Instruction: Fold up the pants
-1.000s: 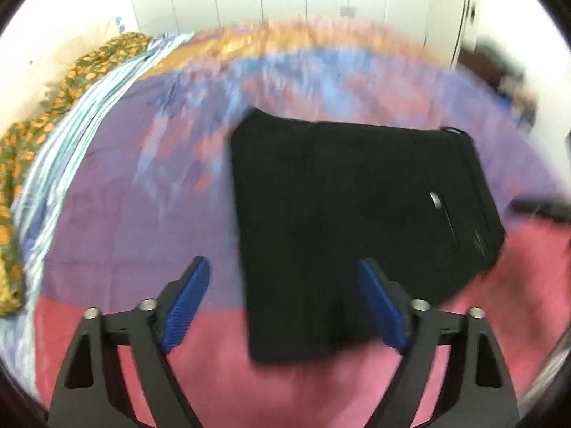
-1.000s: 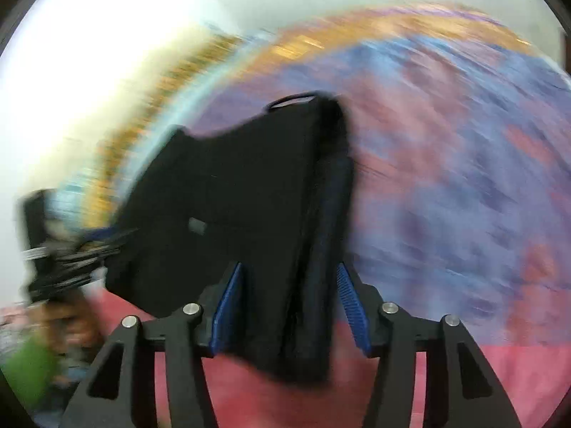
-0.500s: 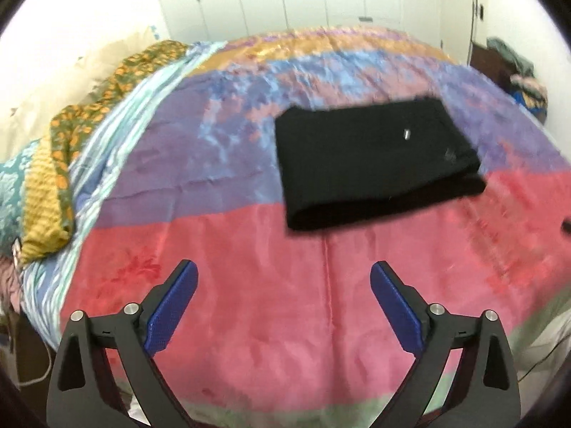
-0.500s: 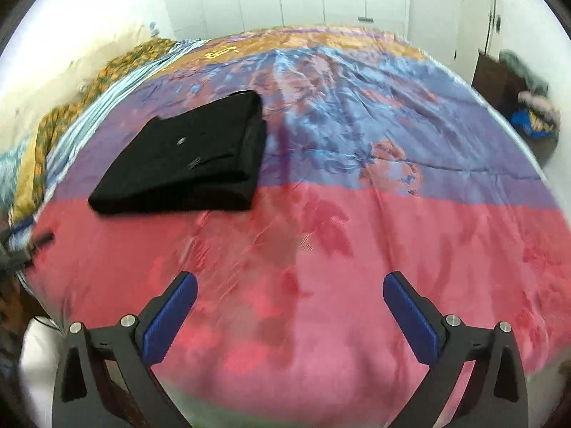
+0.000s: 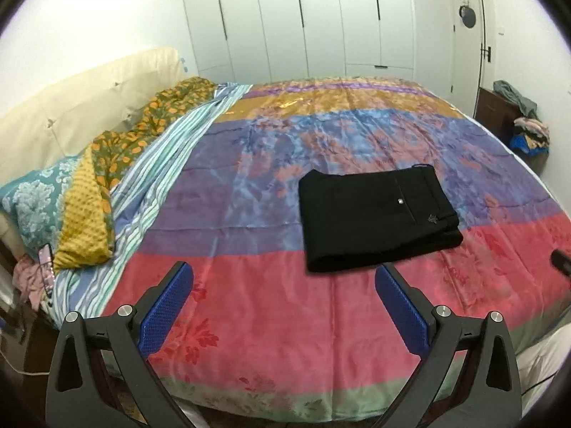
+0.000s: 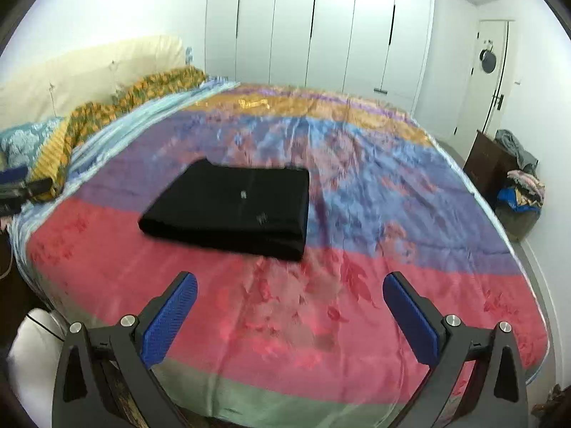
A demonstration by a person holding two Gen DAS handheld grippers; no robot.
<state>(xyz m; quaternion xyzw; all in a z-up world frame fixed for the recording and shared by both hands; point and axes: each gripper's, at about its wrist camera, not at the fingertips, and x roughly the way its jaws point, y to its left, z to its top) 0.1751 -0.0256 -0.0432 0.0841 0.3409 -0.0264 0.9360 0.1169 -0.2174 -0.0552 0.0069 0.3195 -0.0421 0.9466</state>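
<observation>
The black pants (image 5: 374,217) lie folded into a flat rectangle on the striped multicolour bedspread (image 5: 271,306), across the line between the purple and red bands. They also show in the right wrist view (image 6: 232,208). My left gripper (image 5: 283,281) is open and empty, held back over the bed's near edge, well short of the pants. My right gripper (image 6: 289,294) is open and empty too, above the red band and in front of the pants. Neither gripper touches the fabric.
Pillows and bunched orange-patterned bedding (image 5: 117,149) lie along the cream headboard (image 5: 71,107) at the left. White wardrobe doors (image 5: 303,18) stand behind the bed. A dark cabinet with a clothes pile (image 6: 514,174) stands at the right near a door.
Both grippers have drawn back from the pants toward the bed's near edge. The right gripper, which had the pants between its fingers a second ago, has let them go. The pants now lie still.
</observation>
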